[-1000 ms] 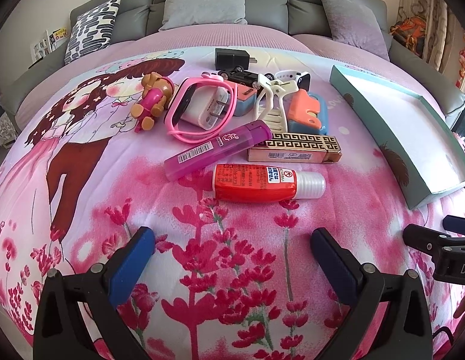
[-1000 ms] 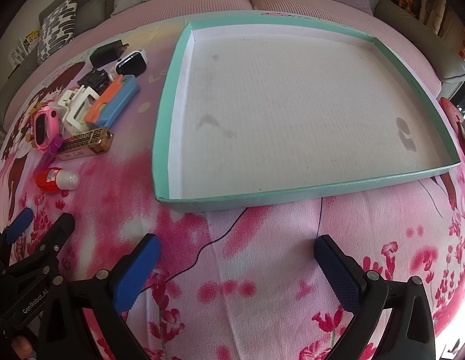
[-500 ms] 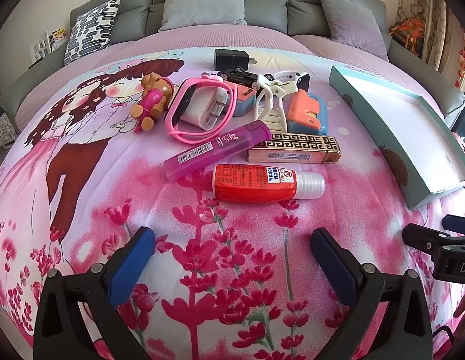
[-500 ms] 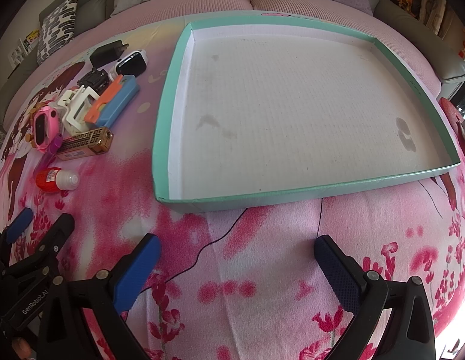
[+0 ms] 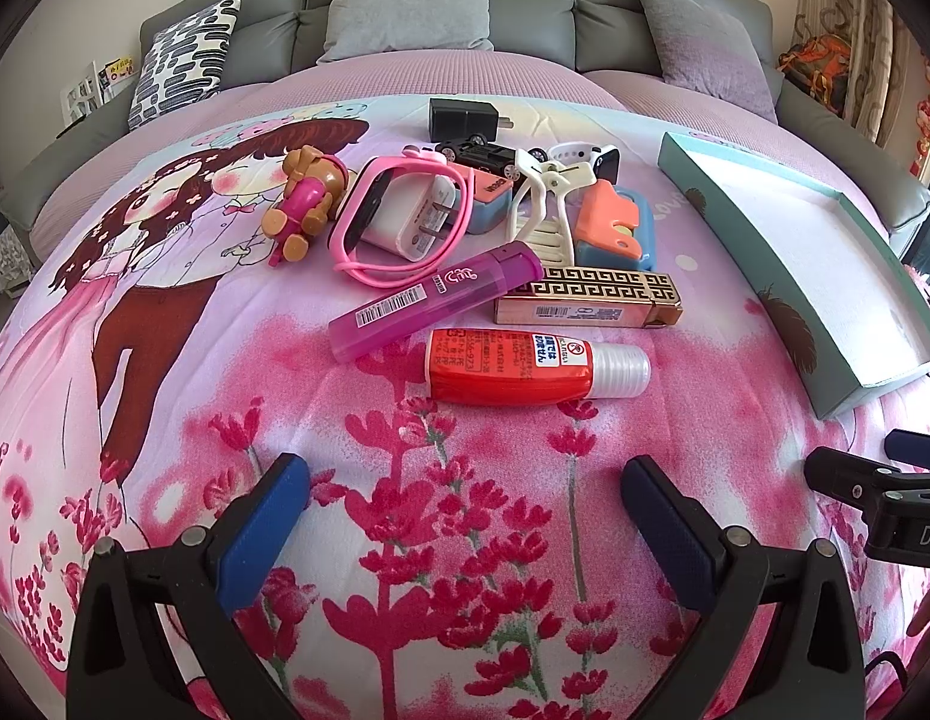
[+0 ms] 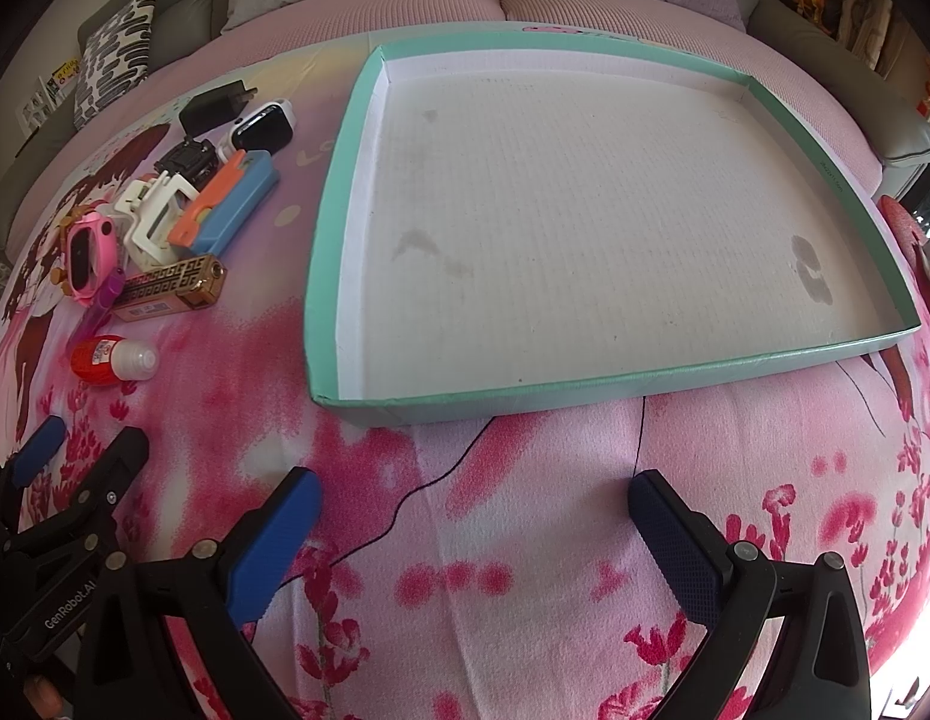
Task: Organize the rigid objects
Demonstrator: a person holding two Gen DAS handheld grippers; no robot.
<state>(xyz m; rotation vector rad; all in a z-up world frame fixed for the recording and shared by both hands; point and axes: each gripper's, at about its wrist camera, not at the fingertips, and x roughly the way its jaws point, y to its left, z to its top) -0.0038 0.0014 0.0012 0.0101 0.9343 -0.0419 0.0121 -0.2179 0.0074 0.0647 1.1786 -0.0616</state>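
Two handheld grippers are hovering with jaws spread wide and holding nothing: the left gripper (image 5: pixel 465 516) is facing a cluster of small items, the red glue bottle (image 5: pixel 534 367) lying nearest, likely the first pick, while the right gripper (image 6: pixel 474 531) is waiting before the shallow teal tray (image 6: pixel 633 387), apparently their destination.

Red bottle (image 5: pixel 528 367) beyond spread, empty left gripper (image 5: pixel 465 516)
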